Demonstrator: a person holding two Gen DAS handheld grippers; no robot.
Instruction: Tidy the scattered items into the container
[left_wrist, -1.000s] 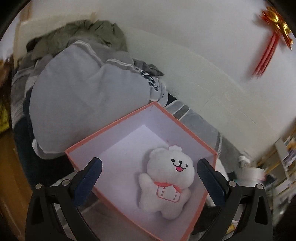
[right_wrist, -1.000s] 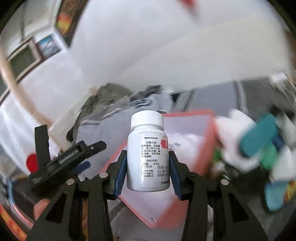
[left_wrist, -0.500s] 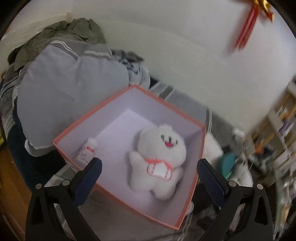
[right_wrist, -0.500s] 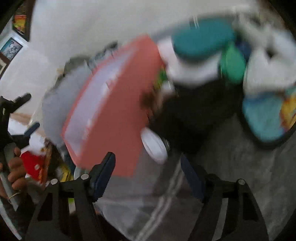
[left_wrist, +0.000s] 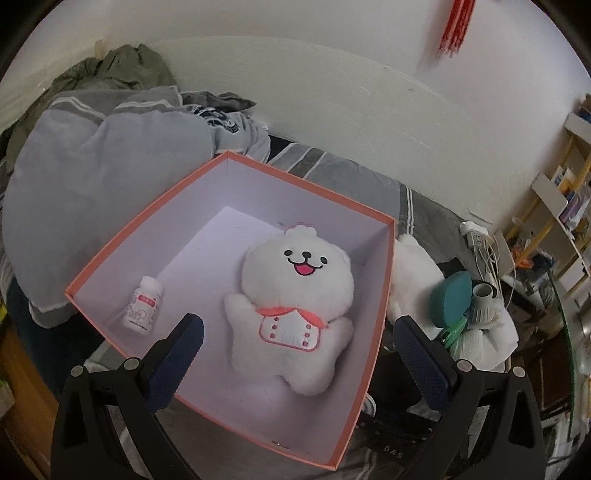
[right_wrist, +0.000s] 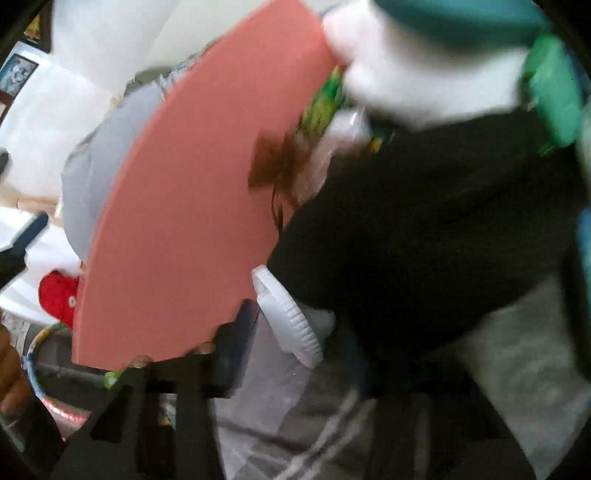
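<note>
The pill bottle lies lower left in my box, cap toward upper right. My left tongs gape wide, empty. My right tongs are closing around a white ribbed cap; contact is too blurred to tell.

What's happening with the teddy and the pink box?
Someone is tidying up with a claw in each hand. The white plush bear and a small pill bottle already lie in the pink box. The left claw hovers open above the box, holding nothing. The right claw is closing around a white ribbed cap just outside the box.
</note>
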